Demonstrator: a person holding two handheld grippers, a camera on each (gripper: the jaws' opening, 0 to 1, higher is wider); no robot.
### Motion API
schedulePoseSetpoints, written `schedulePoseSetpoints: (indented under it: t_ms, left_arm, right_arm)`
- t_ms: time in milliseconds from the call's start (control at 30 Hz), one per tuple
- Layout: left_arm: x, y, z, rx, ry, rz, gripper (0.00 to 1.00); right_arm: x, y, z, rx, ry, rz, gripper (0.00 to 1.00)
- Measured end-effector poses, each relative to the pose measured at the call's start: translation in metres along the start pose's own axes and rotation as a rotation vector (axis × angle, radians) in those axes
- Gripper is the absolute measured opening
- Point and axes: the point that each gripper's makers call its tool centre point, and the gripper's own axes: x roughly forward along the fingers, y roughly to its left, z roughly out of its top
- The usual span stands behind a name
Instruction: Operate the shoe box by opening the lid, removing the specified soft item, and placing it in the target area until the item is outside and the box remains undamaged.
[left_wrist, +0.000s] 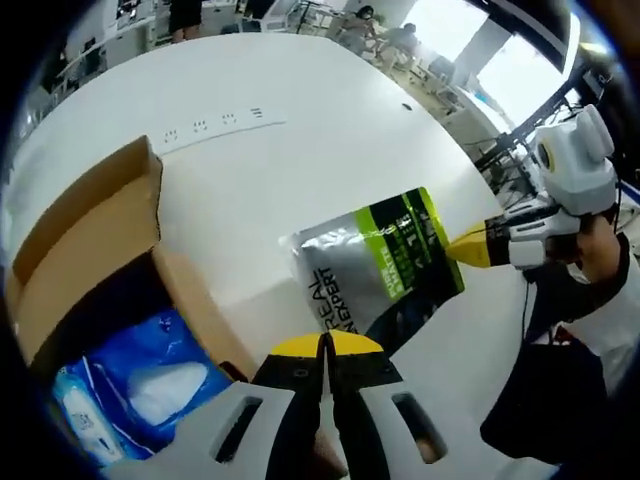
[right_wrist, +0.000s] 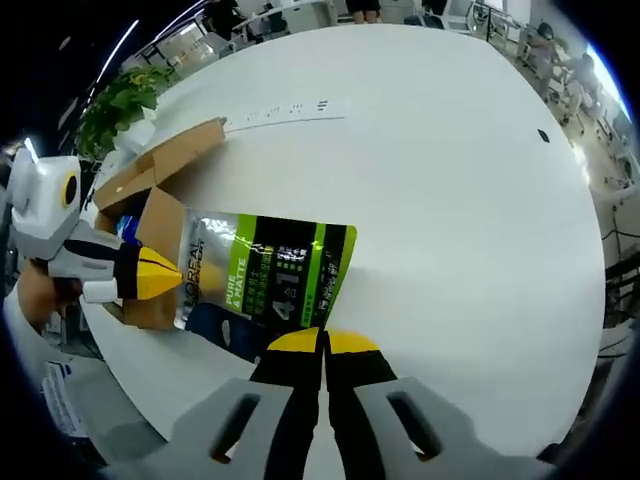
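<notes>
Lid is already up on the brown cardboard shoe box (left_wrist: 95, 250), flap standing open, no tears or crushed corners that I can see. The soft item, a silver and lime-green glossy foil pouch with black print (left_wrist: 375, 265), is out of the box and over the round white table (left_wrist: 330, 110), just beside the box's near wall. My right gripper (right_wrist: 323, 345) has its jaws clenched on the pouch's bottom edge (in the left gripper view, the yellow tips pinch the green corner), so it's held, not yet let go. I can't tell if the pouch lies flat on the table or hangs a bit above it. My left gripper (left_wrist: 325, 345) is holding nothing, jaws pressed together, hovering over the box's corner. Left to do, by my read: set the pouch down in the target area and release. Pouch looks thin, limp and slightly creased, with glare on the silver. A blue plastic wipes-type pack (left_wrist: 140, 385) sits inside the box.
</notes>
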Motion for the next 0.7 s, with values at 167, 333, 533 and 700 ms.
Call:
schedulePoseSetpoints:
  t_ms: [167,333,533,700]
  left_arm:
    - [0.007,0.003,-0.002,0.014,0.025,0.017,0.00]
    - [0.007,0.005,0.002,0.008,0.028,0.018,0.00]
    - [0.016,0.004,-0.003,0.023,0.066,0.046,0.00]
    - [0.020,0.002,-0.015,0.029,0.104,0.079,0.00]
  right_arm:
    - [0.006,-0.002,-0.001,-0.007,0.006,-0.008,0.00]
    - [0.013,-0.006,-0.001,-0.011,0.016,-0.010,0.00]
    - [0.019,-0.010,-0.002,-0.021,0.024,-0.017,0.00]
    - [0.024,-0.012,-0.005,-0.035,0.039,-0.022,0.00]
